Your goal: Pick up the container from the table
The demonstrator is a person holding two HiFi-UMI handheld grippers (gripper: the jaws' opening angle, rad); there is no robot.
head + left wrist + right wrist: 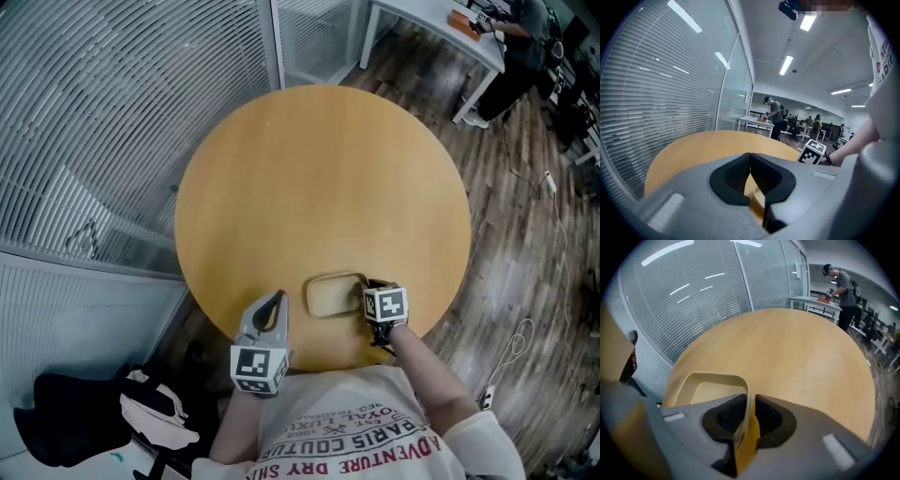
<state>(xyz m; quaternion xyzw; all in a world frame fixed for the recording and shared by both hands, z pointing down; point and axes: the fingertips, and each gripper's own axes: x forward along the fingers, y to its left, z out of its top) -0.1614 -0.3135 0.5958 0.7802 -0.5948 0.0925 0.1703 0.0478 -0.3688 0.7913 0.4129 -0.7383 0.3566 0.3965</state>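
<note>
**Sam:** Where is the container sitting?

**Mia:** The container [333, 294] is sitting on the round table [319, 178], close to the near edge. It is looking like a low tan box with nothing inside.

**Sam:** What is the right gripper doing?

**Mia:** The right gripper [750, 405] is pinching the container's right wall. One jaw is pressing on the inside and the other on the outside. The thin wall is getting squeezed between them.

**Sam:** Why is it grabbing the wall and not the whole thing?

**Mia:** I am guessing the container is too wide for the jaws to go round. The wall is thin, so it is fitting between them nicely.

**Sam:** And the left gripper?

**Mia:** The left gripper [750, 161] is holding nothing. Its jaws are pressing together at the tips, with nothing between them. It is hanging just beside the container's left side, over the near part of the table, and it is not touching the container.

**Sam:** Why is it waiting there?

**Mia:** Maybe one gripper is enough for such a light thing. Being near, the left one could help if the container is tipping.

**Sam:** Is the container going up?

**Mia:** I am not seeing it off the table. It is looking flat on the wood, so I think lifting is the part left to do. Pinching only one side could make the other side droop, so going up slowly would be wise.
</note>
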